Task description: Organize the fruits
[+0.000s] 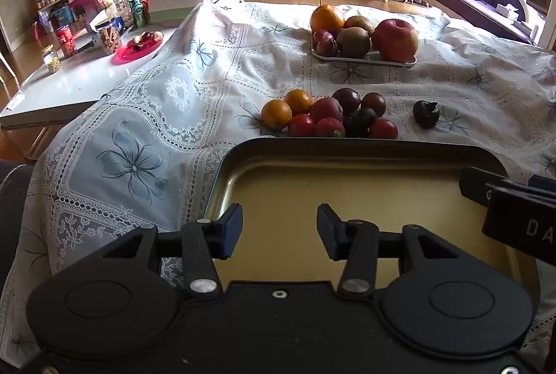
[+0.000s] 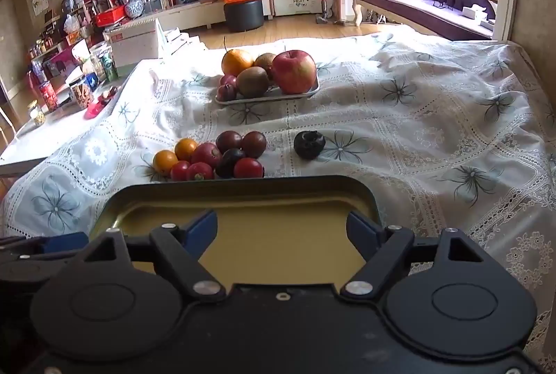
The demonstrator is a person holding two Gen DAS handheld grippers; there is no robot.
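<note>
Left gripper [image 1: 278,231] and right gripper [image 2: 281,231] both spread wide and holding nothing, hovering above a gold-lined tin tray [image 1: 347,144], its long axis crosswise, pile of small fruits [image 1: 330,115] just beyond its far rim, dark mangosteen [image 2: 309,144] apart to the right, white plate [image 2: 312,91] of larger fruit farther back on the lace tablecloth [image 2: 434,131].

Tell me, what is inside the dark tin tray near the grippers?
The tin tray shows only a bare golden bottom; no fruit lies in it. Its near part is hidden behind the left gripper and right gripper.
</note>
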